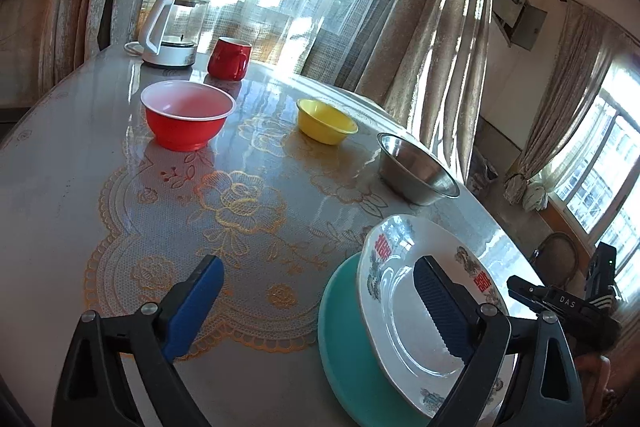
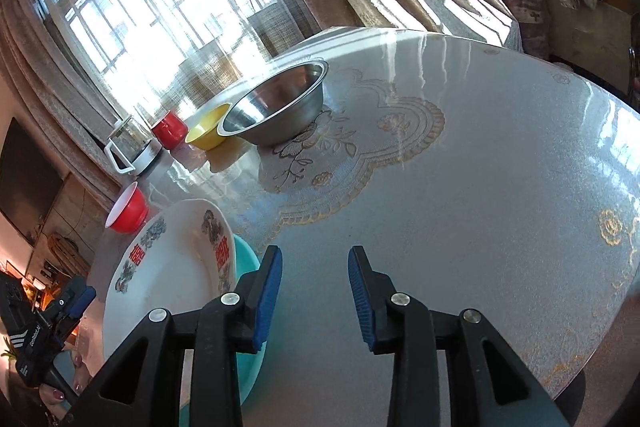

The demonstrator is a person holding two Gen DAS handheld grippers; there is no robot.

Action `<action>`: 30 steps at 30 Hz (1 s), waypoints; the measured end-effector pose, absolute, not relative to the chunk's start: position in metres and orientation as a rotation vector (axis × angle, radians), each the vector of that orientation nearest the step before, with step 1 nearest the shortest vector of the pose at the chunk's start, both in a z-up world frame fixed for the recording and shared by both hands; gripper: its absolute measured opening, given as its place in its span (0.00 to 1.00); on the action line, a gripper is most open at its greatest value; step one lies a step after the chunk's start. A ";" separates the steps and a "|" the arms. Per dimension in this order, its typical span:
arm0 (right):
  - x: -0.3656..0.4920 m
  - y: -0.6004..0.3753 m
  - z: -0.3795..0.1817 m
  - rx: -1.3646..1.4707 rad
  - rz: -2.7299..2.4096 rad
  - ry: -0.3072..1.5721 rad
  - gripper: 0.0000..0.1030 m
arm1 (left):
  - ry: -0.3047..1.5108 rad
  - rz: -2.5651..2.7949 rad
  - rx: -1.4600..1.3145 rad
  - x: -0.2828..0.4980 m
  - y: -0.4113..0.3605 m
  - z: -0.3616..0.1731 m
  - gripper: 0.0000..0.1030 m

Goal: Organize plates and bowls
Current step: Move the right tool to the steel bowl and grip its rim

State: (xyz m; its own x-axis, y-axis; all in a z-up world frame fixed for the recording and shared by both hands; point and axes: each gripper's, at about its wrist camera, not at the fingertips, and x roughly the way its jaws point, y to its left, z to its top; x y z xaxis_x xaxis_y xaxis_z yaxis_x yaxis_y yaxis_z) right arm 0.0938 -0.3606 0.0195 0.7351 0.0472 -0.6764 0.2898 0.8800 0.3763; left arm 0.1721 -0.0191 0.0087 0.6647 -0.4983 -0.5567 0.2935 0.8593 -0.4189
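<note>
Across the lower right of the left wrist view sits my biggest worry: the white patterned plate lies on the teal plate, offset toward the table's edge, not centred. I judge the stack could slide or tip if a finger clips the upper rim, since my left gripper hangs with one blue pad over the plate's well and the other over bare tablecloth. Its jaws stand wide apart, gripping nothing. The white plate looks oval, its long axis running from lower right toward the upper middle of that frame, face up.

Next in size, the steel bowl stands mouth-up near the table's right edge, just beyond the plates; a careless push there could send it off. The red bowl and the smaller yellow bowl stand upright and well apart further up the frame, so nesting them means long carries past the red mug and glass kettle.

My right gripper hovers over bare table beside the plates, jaws partly apart and empty; closing too near the teal rim could nudge the stack.
</note>
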 end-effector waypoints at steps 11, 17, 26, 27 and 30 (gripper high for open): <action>0.165 -0.390 0.019 0.413 -0.158 0.719 0.38 | 0.845 -0.380 -0.266 0.223 -0.048 0.041 0.94; 0.219 -0.415 0.014 0.468 -0.112 0.761 0.40 | 0.910 -0.400 -0.228 0.255 -0.084 0.058 0.94; 0.256 -0.430 0.008 0.555 -0.088 0.737 0.43 | 0.999 -0.375 -0.060 0.292 -0.142 0.052 0.94; 0.258 -0.432 0.009 0.565 -0.075 0.737 0.43 | 1.014 -0.376 -0.038 0.295 -0.149 0.050 0.94; 0.252 -0.436 0.017 0.577 -0.096 0.710 0.43 | 1.024 -0.364 0.018 0.304 -0.165 0.049 0.94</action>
